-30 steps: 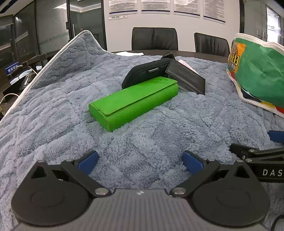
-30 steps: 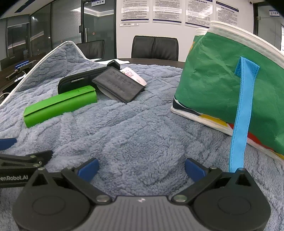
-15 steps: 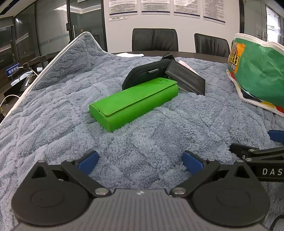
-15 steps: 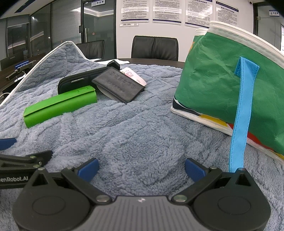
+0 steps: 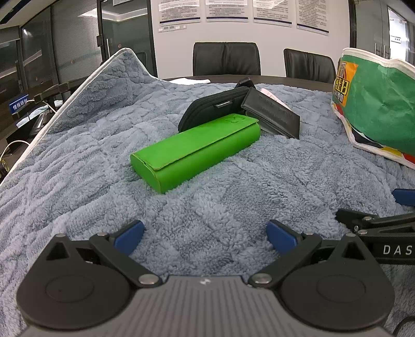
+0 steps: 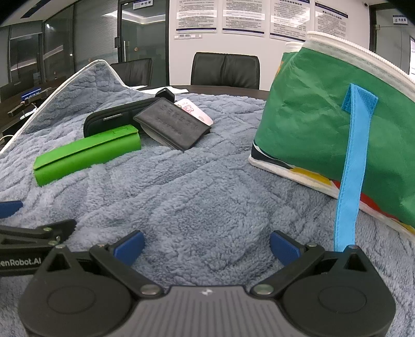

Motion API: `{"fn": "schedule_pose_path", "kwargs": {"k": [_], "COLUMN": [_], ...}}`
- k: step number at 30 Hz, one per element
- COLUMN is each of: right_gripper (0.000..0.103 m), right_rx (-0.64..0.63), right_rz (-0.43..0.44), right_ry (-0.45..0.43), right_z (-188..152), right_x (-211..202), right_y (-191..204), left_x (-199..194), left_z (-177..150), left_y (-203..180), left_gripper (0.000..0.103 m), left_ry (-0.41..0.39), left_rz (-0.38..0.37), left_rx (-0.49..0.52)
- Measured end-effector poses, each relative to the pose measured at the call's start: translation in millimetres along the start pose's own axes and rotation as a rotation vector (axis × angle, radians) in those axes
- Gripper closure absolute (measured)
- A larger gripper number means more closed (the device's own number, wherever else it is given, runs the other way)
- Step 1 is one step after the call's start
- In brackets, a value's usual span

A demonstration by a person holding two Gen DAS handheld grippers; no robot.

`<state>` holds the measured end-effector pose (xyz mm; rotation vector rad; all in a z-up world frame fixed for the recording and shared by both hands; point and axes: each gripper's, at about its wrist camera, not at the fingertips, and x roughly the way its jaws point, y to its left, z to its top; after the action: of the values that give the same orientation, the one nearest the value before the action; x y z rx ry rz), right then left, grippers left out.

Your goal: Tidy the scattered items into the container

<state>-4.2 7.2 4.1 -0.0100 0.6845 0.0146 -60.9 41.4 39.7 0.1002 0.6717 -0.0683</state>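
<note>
Half-hidden pink card (image 6: pixel 193 111) under black wallet (image 6: pixel 172 124), bag (image 6: pixel 324 124) cropped.

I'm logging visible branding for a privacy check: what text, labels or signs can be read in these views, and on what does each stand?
"DAS", cut off by the frame edge: right tongs' arm.
"enRobot.AI", start cut off: left tongs' arm.
Green bag: yellow label characters, too blurred.
Black pouch: small tag, unreadable.
Black wallet: embossed characters, unreadable.
Wall posters: too small.
</note>
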Motion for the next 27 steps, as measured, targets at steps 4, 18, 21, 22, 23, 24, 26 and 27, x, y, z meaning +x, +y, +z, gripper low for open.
{"fn": "schedule_pose_path", "kwargs": {"k": [4, 18, 21, 22, 23, 24, 26, 27], "right_gripper": [0.0, 0.0, 0.0, 0.0, 0.0, 0.0, 0.0, 0.0], "right_rx": [0.0, -0.002, -0.002, -0.002, -0.002, -0.002, -0.003, -0.002], "right_rz": [-0.001, 0.0, 0.0, 0.0, 0.001, 0.001, 0.001, 0.001], "right_ry": [-0.002, -0.002, -0.002, -0.002, -0.002, -0.002, -0.002, -0.001], "right_z": [-0.4, -0.6, -0.7, -0.7, -0.7, -0.7, -0.7, -0.7], "right_x": [-0.5, -0.3, -0.3, -0.3, -0.3, -0.2, -0.2, -0.2], "right_y": [0.8, 0.5, 0.4, 0.4, 0.4, 0.4, 0.4, 0.4], "left_x": [-0.1, 1.3, 1.5, 1.1, 1.1, 1.2, 1.2, 1.6], "left_z": [-0.1, 0.1, 0.2, -0.4, -0.5, -0.4, -0.5, -0.2], "left_y": [-0.5, 0.2, -0.2, -0.6, -0.5, -0.7, -0.6, -0.9], "left_gripper": [0.0, 0.0, 0.0, 0.0, 0.0, 0.0, 0.0, 0.0], "left_ry": [0.0, -0.001, 0.0, -0.001, -0.001, -0.001, 0.0, 0.001], "left_rz": [0.001, -0.003, -0.003, -0.002, -0.002, -0.002, -0.002, -0.002], "left_rx": [0.002, -0.002, -0.003, -0.003, -0.003, -0.003, -0.003, -0.002]}}
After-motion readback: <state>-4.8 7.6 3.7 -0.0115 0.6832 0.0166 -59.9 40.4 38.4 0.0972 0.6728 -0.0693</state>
